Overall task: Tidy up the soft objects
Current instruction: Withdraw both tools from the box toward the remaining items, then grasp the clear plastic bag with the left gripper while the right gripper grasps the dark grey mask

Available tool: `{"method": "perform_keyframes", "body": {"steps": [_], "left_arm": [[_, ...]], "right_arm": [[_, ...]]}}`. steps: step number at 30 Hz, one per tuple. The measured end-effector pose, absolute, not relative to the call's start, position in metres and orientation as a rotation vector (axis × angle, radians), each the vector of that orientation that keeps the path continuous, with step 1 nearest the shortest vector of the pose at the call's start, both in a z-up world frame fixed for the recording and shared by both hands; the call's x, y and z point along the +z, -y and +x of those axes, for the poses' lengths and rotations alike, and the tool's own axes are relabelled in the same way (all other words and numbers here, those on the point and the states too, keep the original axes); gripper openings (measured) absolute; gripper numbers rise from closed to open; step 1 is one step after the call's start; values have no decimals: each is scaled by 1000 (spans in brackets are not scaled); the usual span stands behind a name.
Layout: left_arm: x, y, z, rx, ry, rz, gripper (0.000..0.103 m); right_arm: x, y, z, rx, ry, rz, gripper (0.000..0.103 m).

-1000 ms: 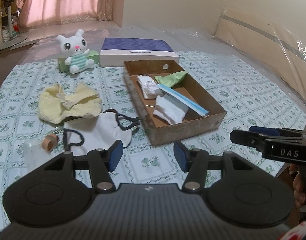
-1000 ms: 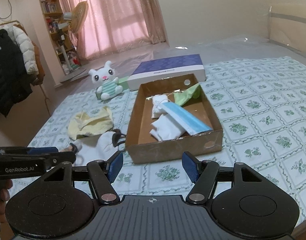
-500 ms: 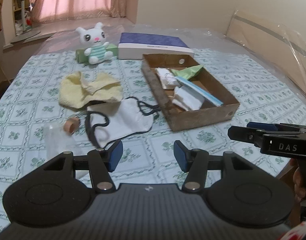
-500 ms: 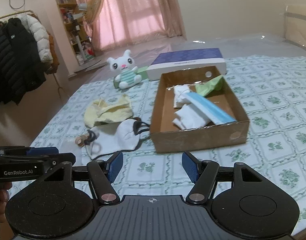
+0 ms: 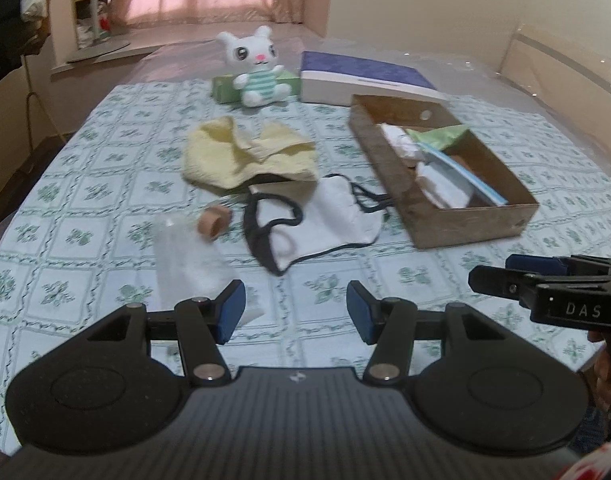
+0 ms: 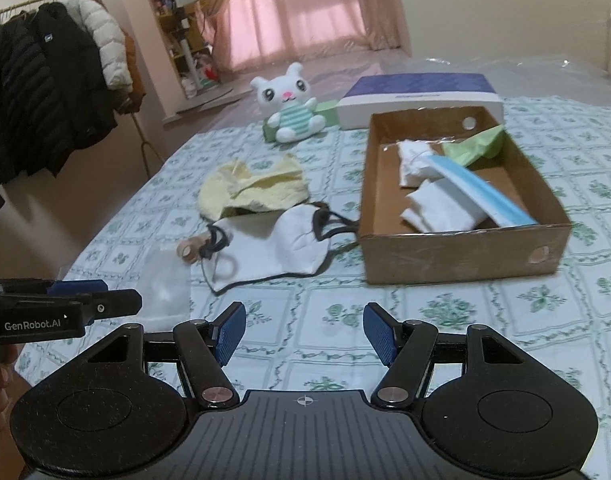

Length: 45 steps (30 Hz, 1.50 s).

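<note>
Left wrist view: both grippers hover wide open and empty over a bed strewn with soft things.

The left gripper (image 5: 295,312) and right gripper (image 6: 304,334) hold nothing, jaws spread, above the patterned bedspread (image 5: 105,200). A white face mask (image 5: 329,224) lies flat just left of the cardboard box (image 6: 461,254), its long axis running diagonally from near-left toward the box, black straps trailing. A yellow cloth (image 5: 241,156) touches its far edge. The plush bunny (image 6: 291,106) sits upright beyond.
</note>
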<state>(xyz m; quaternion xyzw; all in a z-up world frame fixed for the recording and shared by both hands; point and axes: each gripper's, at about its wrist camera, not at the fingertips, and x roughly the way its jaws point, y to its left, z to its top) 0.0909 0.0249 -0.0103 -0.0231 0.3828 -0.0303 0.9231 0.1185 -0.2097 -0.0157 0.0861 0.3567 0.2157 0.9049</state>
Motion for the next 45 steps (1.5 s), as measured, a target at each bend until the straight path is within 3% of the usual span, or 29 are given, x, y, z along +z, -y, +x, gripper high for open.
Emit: {"method": "perform_keyframes", "body": {"steps": [11, 33, 40, 42, 43, 45], "left_arm": [[-33, -64, 110, 62, -818, -89, 58], [-85, -115, 176, 145, -887, -152, 57], [-94, -119, 185, 146, -901, -163, 54], [-96, -120, 186, 141, -905, -176, 49], [-97, -121, 187, 138, -907, -183, 47], [-97, -120, 186, 135, -904, -187, 32]], "right_arm": [[-36, 169, 140, 509, -771, 131, 65], [-75, 70, 209, 622, -752, 91, 65], [-93, 55, 218, 639, -752, 68, 35], [-96, 53, 221, 645, -751, 71, 19], [-97, 52, 222, 649, -749, 70, 5], [-98, 51, 222, 668, -746, 66, 4]]}}
